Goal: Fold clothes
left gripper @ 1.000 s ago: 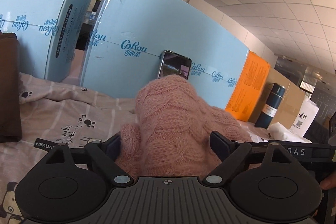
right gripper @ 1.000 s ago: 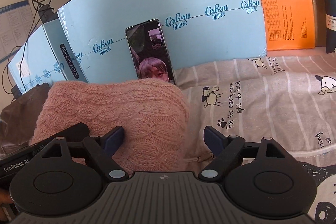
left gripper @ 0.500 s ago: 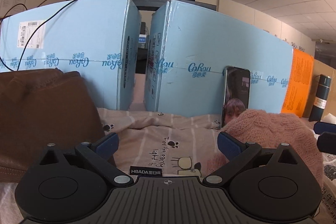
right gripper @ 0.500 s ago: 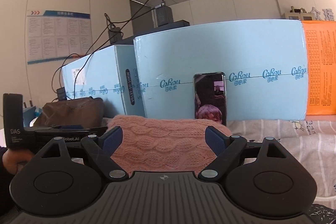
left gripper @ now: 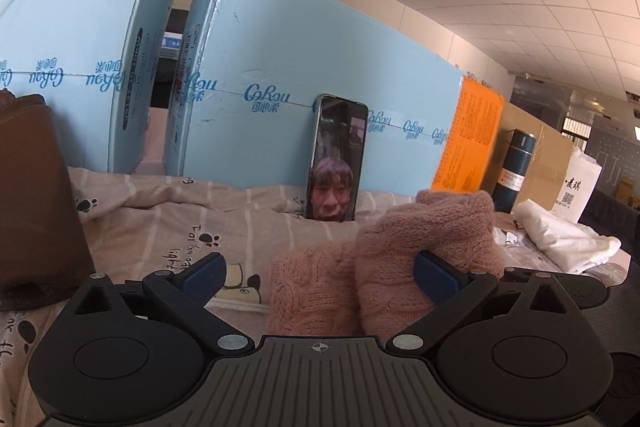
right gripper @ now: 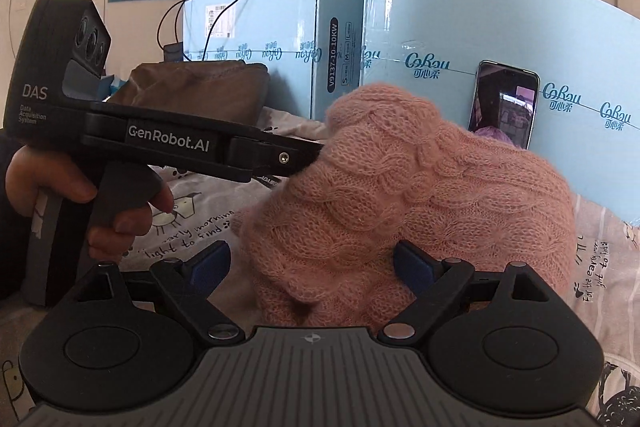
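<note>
A folded pink knitted sweater (right gripper: 420, 195) lies bunched on the bed sheet (right gripper: 600, 267). It also shows in the left wrist view (left gripper: 400, 259). My left gripper (left gripper: 320, 273) is open, with the sweater between its jaws against the right pad (left gripper: 434, 277). From the right wrist view the left gripper's body (right gripper: 168, 143) reaches into the sweater's left side. My right gripper (right gripper: 312, 263) is open, with the sweater's near edge between its jaws. A folded brown garment (left gripper: 32, 211) sits at the left.
Light blue cartons (left gripper: 304, 91) stand along the back of the bed. A phone (left gripper: 338, 159) leans on one. An orange board (left gripper: 472, 143), a dark flask (left gripper: 514, 171) and a white cloth (left gripper: 560, 235) are at the right.
Both grippers have swung back down and in onto the pink sweater. The left gripper, which faced the brown garment and bare sheet, now has the sweater at its right pad.
</note>
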